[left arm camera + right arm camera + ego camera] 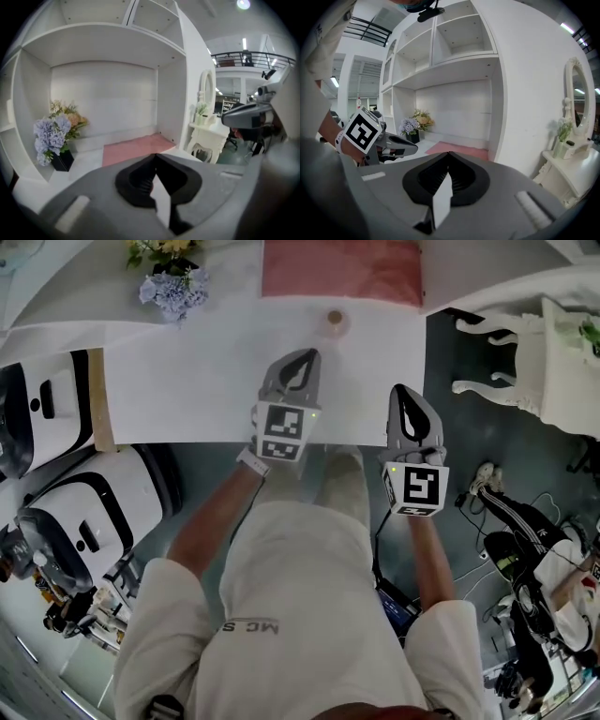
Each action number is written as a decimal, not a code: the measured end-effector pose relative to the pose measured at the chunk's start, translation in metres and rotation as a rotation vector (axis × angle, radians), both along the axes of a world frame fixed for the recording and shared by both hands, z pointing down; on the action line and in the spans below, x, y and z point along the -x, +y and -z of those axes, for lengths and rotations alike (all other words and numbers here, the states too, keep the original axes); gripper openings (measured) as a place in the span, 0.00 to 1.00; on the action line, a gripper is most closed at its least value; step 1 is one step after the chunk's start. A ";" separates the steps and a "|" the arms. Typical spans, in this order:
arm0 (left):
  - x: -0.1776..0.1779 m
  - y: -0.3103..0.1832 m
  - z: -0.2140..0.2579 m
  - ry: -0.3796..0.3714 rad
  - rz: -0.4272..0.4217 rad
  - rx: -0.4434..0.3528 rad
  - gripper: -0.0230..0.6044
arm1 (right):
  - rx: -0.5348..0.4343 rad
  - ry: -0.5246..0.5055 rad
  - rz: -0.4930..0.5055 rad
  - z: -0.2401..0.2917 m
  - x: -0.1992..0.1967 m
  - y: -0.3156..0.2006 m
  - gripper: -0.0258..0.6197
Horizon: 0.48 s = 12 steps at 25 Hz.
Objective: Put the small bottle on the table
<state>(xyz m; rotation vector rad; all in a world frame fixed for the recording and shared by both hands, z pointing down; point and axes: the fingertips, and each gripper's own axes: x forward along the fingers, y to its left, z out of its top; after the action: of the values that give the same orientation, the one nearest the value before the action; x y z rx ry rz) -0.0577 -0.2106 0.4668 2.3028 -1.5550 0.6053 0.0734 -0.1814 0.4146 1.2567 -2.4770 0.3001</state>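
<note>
Seen from above in the head view, the small bottle (332, 322) is a pale round thing with a brownish cap. It stands on the white table (187, 381), just in front of the pink mat (342, 270). My left gripper (305, 354) hovers over the table a little short of the bottle and apart from it, jaws shut with nothing between them. In its own view the left gripper (155, 154) shows its tips meeting, and the bottle is hidden. My right gripper (401, 390) hangs beyond the table's right edge. The right gripper (448, 153) is also shut and holds nothing.
A black pot of blue and yellow flowers (173, 282) stands at the table's back left inside the white shelf unit (93, 42). A white dressing table with a mirror (534, 352) stands to the right. White machines (56, 418) sit at the left, and a person (553, 568) sits at the lower right.
</note>
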 end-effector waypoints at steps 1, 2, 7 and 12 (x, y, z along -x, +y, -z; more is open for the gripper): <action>0.001 0.001 0.008 0.003 0.001 -0.005 0.04 | -0.007 0.009 0.003 0.006 -0.001 -0.001 0.02; 0.003 0.003 0.018 0.006 0.003 -0.011 0.04 | -0.014 0.018 0.004 0.013 -0.002 -0.001 0.02; 0.012 0.029 0.064 0.023 0.025 -0.045 0.04 | -0.017 0.008 0.015 0.042 -0.007 0.012 0.02; 0.036 0.063 0.106 0.030 0.066 -0.075 0.04 | -0.027 -0.014 0.012 0.070 -0.004 0.037 0.02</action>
<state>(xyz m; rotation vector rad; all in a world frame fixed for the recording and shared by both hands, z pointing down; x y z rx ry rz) -0.0936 -0.1481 0.3608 2.2927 -1.6602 0.5020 0.0775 -0.1441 0.3451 1.2545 -2.5075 0.2747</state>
